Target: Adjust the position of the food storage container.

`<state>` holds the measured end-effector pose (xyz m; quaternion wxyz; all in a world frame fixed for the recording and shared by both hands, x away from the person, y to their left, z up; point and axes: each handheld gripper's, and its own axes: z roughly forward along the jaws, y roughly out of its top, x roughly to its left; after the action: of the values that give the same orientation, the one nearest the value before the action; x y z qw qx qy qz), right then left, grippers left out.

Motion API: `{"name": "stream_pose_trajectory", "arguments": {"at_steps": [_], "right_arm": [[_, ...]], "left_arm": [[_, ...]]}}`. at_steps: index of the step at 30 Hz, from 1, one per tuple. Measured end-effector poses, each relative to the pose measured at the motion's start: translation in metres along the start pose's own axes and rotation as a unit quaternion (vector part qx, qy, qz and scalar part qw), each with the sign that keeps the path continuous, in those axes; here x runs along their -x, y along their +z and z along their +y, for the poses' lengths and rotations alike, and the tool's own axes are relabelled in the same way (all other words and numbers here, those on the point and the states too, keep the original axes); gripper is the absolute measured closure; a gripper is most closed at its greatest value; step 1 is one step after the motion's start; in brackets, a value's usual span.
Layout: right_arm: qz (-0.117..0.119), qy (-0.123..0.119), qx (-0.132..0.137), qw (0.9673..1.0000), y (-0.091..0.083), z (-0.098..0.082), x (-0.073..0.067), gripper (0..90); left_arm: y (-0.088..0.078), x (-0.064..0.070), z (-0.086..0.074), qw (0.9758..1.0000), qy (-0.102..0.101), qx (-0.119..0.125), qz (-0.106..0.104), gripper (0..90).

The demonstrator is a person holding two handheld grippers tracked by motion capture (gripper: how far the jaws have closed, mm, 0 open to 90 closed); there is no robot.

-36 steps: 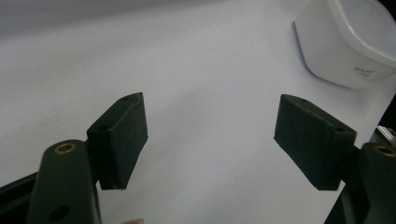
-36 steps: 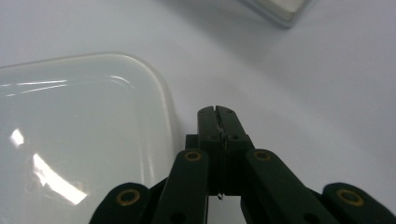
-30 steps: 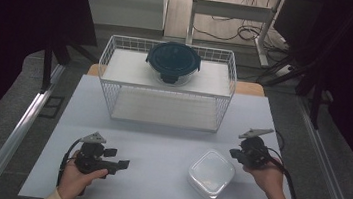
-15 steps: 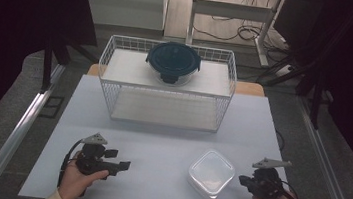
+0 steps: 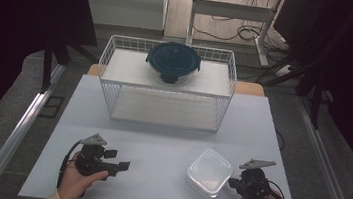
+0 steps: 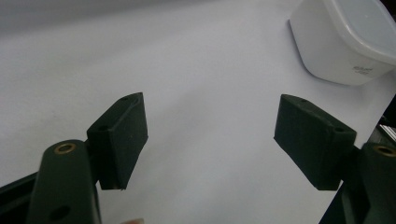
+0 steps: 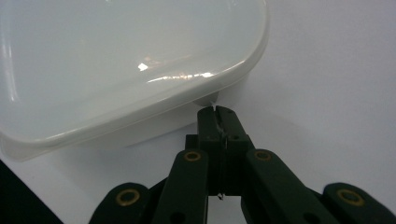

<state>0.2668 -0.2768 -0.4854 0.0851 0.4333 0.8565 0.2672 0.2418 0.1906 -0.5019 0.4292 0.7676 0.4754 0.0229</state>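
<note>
box: translucent white | lidded bowl: dark teal | basket: white wire

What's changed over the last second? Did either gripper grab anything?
The right gripper came down toward the near edge and now sits, jaws shut, at the clear box's lid tab. Whether it pinches the tab I can't tell. The left gripper stayed open and still; box, basket and round container haven't moved.

counter: white, flat | on it: wire basket at far edge; clear lidded container near front right
</note>
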Motion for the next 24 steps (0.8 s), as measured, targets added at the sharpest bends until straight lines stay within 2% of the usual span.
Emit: {"name": "stream_pose_trajectory", "arguments": {"at_steps": [10,24], "right_arm": [[-0.003,-0.010,0.003,0.9999,0.016,0.022,-0.004,89.0],[0.013,-0.043,-0.002,0.9990,0.038,0.050,-0.026,89.0]], "left_arm": [[-0.002,-0.003,0.000,1.0000,-0.004,0.003,0.002,25.2],[-0.002,-0.005,0.000,1.0000,-0.005,0.003,0.003,25.3]]}}
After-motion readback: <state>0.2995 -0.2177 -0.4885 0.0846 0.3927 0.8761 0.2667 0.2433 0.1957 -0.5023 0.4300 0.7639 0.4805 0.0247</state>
